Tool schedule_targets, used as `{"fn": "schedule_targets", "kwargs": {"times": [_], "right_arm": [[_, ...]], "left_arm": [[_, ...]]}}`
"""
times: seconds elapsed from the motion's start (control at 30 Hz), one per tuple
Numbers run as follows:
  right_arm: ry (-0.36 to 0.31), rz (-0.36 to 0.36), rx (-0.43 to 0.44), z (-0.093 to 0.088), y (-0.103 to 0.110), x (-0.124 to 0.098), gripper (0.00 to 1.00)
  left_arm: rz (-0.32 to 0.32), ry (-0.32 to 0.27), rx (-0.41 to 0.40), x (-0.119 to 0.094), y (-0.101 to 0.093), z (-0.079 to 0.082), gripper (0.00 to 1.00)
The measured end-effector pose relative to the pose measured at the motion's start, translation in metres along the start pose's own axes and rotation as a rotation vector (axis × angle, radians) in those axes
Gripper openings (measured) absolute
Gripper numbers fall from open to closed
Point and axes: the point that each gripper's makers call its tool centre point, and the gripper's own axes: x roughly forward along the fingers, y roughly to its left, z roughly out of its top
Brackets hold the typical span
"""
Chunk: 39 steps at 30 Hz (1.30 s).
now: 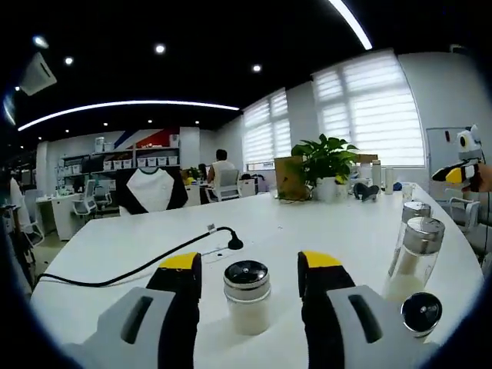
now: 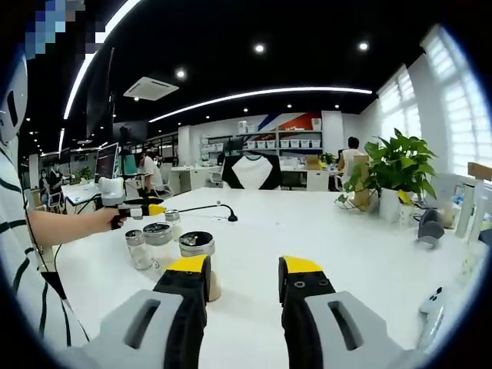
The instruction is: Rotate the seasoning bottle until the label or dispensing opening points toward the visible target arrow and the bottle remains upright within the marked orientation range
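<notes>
My left gripper (image 1: 250, 270) stands open around an upright seasoning bottle (image 1: 247, 296) at lower centre, untouched, while my right gripper (image 2: 244, 273) stands open over bare table (image 2: 369, 254).

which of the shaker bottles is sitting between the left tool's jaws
The short bottle with the dark perforated cap and white contents stands upright between the left tool, jaws open and not touching it. The taller silver-capped bottles stand off to the right.
</notes>
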Motion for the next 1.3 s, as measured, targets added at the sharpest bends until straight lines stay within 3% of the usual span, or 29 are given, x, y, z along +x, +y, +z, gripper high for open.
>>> {"fn": "schedule_targets", "kwargs": {"times": [0.1,0.17,0.37,0.57,0.83,1.0,1.3], "right_arm": [[-0.006,0.002,-0.007,0.002,0.000,-0.001,0.29],[-0.005,0.000,-0.007,0.002,-0.001,-0.002,0.29],[-0.001,-0.009,0.000,-0.001,-0.004,-0.007,0.28],[-0.019,0.006,-0.019,0.001,-0.002,-0.012,0.18],[-0.011,-0.004,-0.010,-0.003,-0.005,-0.017,0.18],[-0.003,-0.024,-0.010,-0.008,-0.011,-0.019,0.20],[-0.011,-0.002,-0.022,-0.004,-0.011,-0.014,0.20]], "left_arm": [[0.006,-0.029,0.026,0.006,0.003,0.000,0.54],[0.005,-0.044,-0.056,0.010,0.004,0.000,0.58],[0.001,-0.008,-0.047,0.019,0.005,-0.013,0.58],[-0.002,0.002,-0.013,0.026,0.005,-0.021,0.49],[-0.017,0.036,-0.002,0.030,0.003,-0.028,0.42],[-0.014,0.056,-0.050,0.032,0.006,-0.034,0.35],[-0.013,0.033,-0.073,0.031,0.007,-0.032,0.34]]}}
